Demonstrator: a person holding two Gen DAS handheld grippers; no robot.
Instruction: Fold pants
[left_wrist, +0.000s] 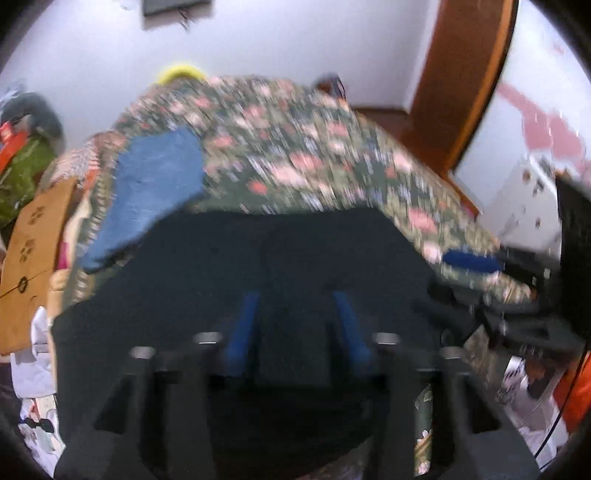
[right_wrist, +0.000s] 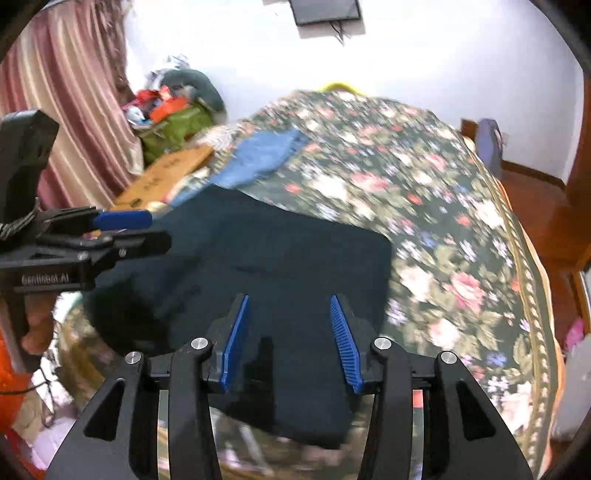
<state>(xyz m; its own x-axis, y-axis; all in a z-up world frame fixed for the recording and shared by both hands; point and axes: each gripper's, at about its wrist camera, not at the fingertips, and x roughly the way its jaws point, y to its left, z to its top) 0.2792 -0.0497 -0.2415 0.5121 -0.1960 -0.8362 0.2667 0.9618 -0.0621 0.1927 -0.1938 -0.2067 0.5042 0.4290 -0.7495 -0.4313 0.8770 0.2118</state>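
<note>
Right wrist view: my right hand-held gripper (right_wrist: 290, 341), jaws apart, empty, over the part-folded pants (right_wrist: 258, 266); left hand-held gripper (right_wrist: 147, 232) narrow beside. Folds remain.

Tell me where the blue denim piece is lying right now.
The blue denim piece lies on the floral bedspread just beyond the dark pants, toward the upper left of the right wrist view, beside the cardboard box.

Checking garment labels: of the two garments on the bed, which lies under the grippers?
The dark navy pants, nearest the camera; the lighter blue denim garment lies farther back on the floral bedspread.
</note>
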